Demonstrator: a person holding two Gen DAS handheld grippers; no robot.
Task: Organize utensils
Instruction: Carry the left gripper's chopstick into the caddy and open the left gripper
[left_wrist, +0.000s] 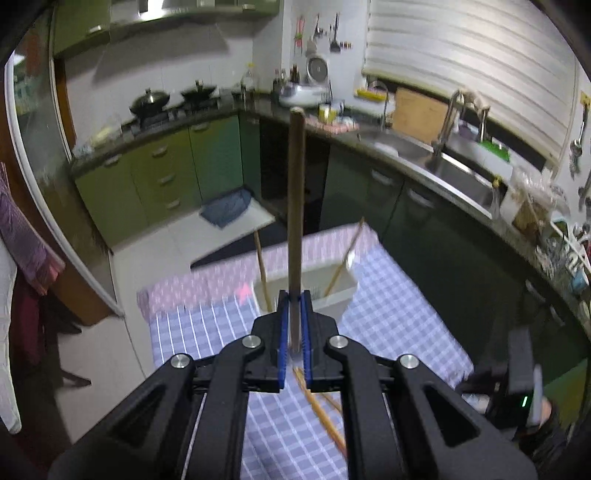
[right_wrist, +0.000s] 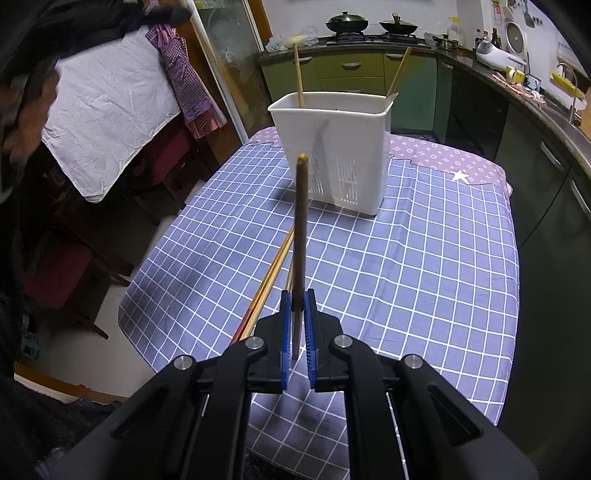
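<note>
Left gripper (left_wrist: 294, 295), black with blue pads: jaws clamped on a dark brown wooden chopstick (left_wrist: 296, 206); its long axis ran straight forward along the fingers, free end raised toward the kitchen counter, lifted clear of the table.

Right gripper (right_wrist: 298, 295), same make: jaws clamped on a second dark brown chopstick (right_wrist: 300, 229), long axis likewise forward along the fingers, tip up and aimed at the holder.

Loose light bamboo chopsticks with red ends (right_wrist: 266, 284): lay flat on the cloth just left of the right gripper, running diagonally.

Blue tablecloth with white grid lines (right_wrist: 406, 266): covered the table; far edge was a lilac patterned band.

White rectangular plastic utensil holder with slotted lower walls (right_wrist: 343, 147): stood upright near the table's far end; two pale chopsticks (right_wrist: 297, 74) leaned inside it at opposite ends, tips up.

Room beyond: green kitchen cabinets (left_wrist: 162, 173), dark countertop, two black woks (right_wrist: 347, 22) on the hob, steel sink (left_wrist: 454, 173), white window blind.
</note>
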